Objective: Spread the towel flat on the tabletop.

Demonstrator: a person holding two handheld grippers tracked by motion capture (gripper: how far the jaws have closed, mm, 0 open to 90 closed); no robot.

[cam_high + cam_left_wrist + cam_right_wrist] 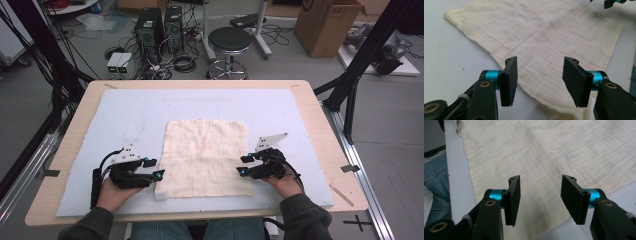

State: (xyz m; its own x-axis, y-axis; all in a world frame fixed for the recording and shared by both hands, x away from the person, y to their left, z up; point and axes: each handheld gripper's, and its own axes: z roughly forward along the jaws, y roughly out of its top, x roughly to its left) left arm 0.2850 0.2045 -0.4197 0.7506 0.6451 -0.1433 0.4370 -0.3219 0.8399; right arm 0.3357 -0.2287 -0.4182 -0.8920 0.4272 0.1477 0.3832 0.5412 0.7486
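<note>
A cream cloth (206,157) lies flat in the lower middle of the high view, spread on a pale blue mat (125,115) that covers most of the wooden table (320,130). The cloth looks folded — a faint cross of creases runs over it in the left gripper view (541,35), and its weave shows fine ribbed lines.

The left gripper (155,170) sits at the lower left of the high view, just beside the cloth's left edge, held in the person's left hand (114,192). In its own view the two black jaws stand well apart, with nothing between the pads; beyond them lies the near corner of the cloth and bare mat.

The right gripper (243,165) is at the lower right of the high view, at the cloth's right edge, with the right hand (286,184) behind it. Its jaws are also spread apart and empty in the right gripper view (540,195), poised over the cloth's surface (549,152); whether the tips touch the fabric is hard to tell from this angle. A strip of blue jeans (435,177) shows at the left edge of that view.

A small white block (160,193) lies at the cloth's lower left corner — touching it, as far as the high view shows.
</note>
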